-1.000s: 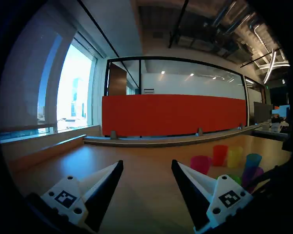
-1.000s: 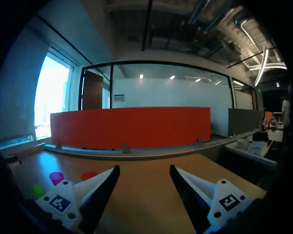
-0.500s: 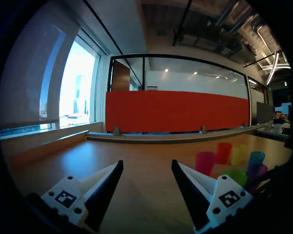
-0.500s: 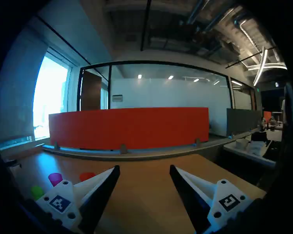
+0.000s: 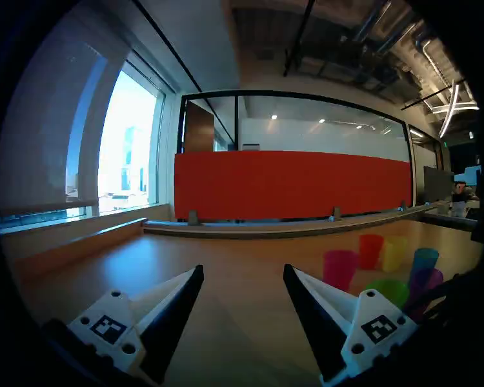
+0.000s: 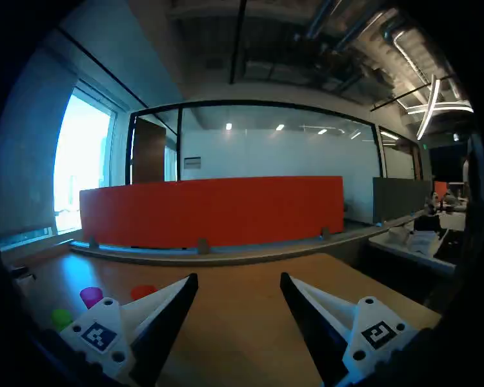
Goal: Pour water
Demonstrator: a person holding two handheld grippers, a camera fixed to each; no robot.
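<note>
Left gripper [image 5: 242,267] and right gripper [image 6: 239,276] both gape wide, empty; cups [image 5: 390,255] bunched tight short of table [image 5: 197,248] far edge, so a grab may topple neighbours

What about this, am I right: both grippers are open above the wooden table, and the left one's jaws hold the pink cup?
No. The jaws of the left gripper hold nothing; the pink cup stands on the wooden table beyond them, as the left gripper view shows. The right gripper is open too.
</note>
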